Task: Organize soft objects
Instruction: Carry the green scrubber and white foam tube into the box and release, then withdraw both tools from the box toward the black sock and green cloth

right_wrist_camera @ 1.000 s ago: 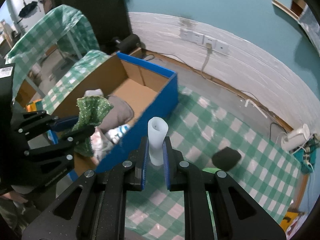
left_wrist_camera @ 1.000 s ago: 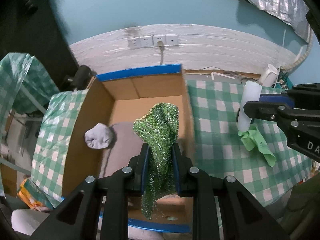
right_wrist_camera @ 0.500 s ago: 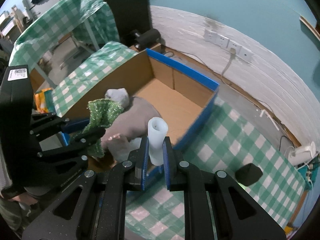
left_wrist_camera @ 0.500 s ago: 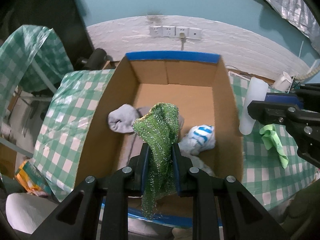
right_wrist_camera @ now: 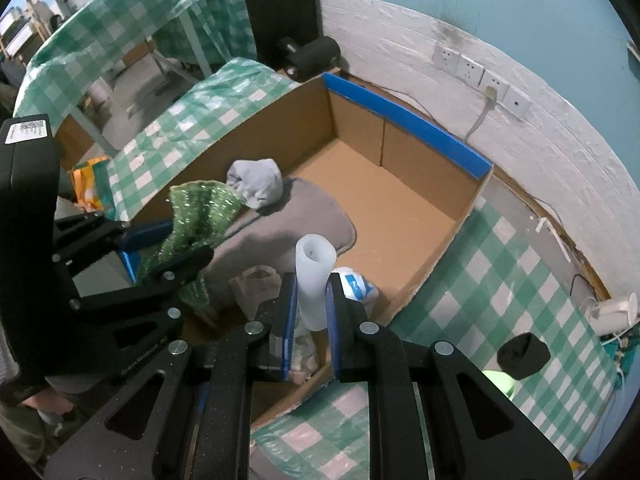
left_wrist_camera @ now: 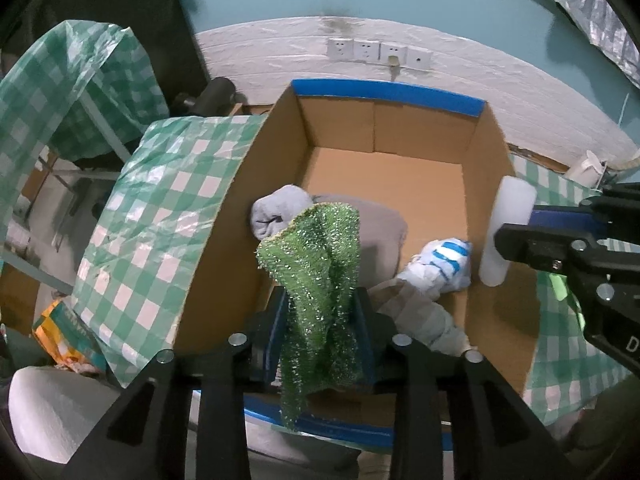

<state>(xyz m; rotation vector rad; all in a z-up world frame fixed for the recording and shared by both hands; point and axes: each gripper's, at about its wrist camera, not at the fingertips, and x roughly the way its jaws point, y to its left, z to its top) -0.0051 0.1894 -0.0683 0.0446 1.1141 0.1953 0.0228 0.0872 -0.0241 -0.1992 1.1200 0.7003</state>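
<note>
Both grippers have moved over the cardboard box (left_wrist_camera: 486,152). Left wrist view: left gripper (left_wrist_camera: 320,332) jaws just opening, green scourer cloth (left_wrist_camera: 316,268) apparently slack between them, for dropping. Right wrist view: right gripper (right_wrist_camera: 311,320) clenches white foam roll (right_wrist_camera: 314,276) above box contents.

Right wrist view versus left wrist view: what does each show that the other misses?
Only the right wrist view shows a black soft lump on the checked tablecloth outside the box. Only the left wrist view shows an orange packet low at the left. Both show the cardboard box, grey sock, green glittery cloth between the left gripper's fingers, and white tube in the right gripper.
</note>
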